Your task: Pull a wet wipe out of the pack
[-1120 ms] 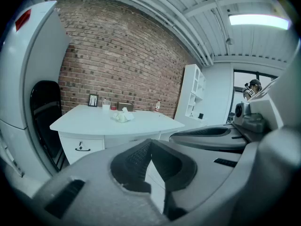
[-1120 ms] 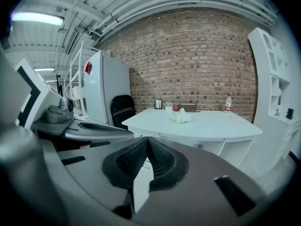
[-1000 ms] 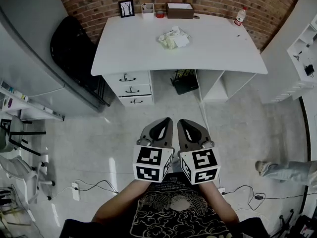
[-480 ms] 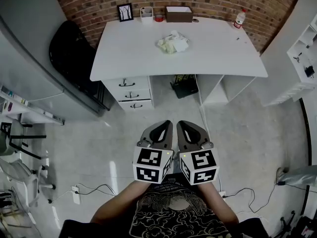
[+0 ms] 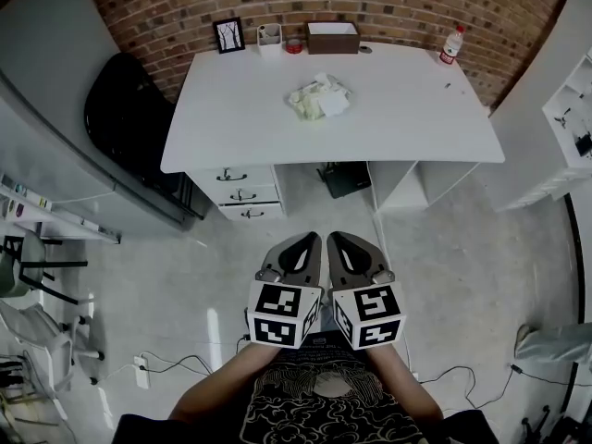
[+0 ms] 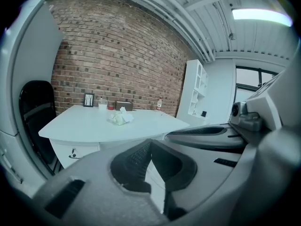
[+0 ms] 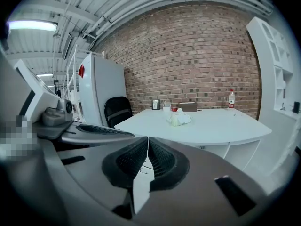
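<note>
A white counter (image 5: 398, 118) stands against a brick wall with one black chair (image 5: 125, 100) at its left edge, and the job has not visibly started. A person stands on the floor well apart from the counter, holding two tongs side by side near the body. The left tongs (image 5: 301, 246) and right tongs (image 5: 353, 248) each have their jaws pressed together on nothing. The one wet wipe pack (image 5: 320, 97) lies untouched near the counter's middle, toward the back edge, with pale crumpled sheets on top. Along that back edge sit one brown box (image 5: 332, 37), one picture frame (image 5: 229, 35), one bottle (image 5: 451, 44) toward the right corner, one white cup (image 5: 269, 38) and one small red item (image 5: 293, 46). Seemingly everything remains: approaching, steadying the pack, drawing a wipe.
</note>
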Tool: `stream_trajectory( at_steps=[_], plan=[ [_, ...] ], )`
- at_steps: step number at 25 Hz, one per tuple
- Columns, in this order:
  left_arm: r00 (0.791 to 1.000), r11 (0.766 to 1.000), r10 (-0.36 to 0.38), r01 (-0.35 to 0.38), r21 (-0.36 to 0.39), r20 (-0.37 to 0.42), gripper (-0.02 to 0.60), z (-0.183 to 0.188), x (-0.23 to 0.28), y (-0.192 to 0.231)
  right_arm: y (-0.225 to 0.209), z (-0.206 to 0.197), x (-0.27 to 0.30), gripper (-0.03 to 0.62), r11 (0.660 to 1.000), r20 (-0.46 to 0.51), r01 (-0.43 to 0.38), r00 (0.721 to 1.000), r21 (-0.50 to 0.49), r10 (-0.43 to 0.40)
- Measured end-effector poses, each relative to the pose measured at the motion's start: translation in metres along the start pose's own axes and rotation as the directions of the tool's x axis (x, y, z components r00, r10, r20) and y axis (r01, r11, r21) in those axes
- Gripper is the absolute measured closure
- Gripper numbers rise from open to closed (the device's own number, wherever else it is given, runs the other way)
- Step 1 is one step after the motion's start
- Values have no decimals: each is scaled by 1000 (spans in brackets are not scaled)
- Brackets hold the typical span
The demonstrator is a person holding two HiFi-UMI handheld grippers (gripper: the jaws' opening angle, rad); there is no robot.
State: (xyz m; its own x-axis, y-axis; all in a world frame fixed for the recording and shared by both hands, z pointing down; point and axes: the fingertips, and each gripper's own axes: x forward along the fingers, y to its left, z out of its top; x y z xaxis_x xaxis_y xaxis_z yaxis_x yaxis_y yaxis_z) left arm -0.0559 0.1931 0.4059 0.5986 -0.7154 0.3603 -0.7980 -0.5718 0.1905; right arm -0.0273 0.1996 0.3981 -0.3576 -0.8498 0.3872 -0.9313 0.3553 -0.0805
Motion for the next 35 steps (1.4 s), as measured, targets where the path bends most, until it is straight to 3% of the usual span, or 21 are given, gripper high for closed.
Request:
stream_trajectory(
  at_steps=[20,35],
  plan=[
    [995,995,91,-93,-28,-49,569,47,141,3,-124,33,80,576,992,-32,-125,991,25,126],
    [985,986,165,-166,-28,-41,569,72,188,15,-160,58,115,576,977,-7,-213,977,18,213]
  ],
)
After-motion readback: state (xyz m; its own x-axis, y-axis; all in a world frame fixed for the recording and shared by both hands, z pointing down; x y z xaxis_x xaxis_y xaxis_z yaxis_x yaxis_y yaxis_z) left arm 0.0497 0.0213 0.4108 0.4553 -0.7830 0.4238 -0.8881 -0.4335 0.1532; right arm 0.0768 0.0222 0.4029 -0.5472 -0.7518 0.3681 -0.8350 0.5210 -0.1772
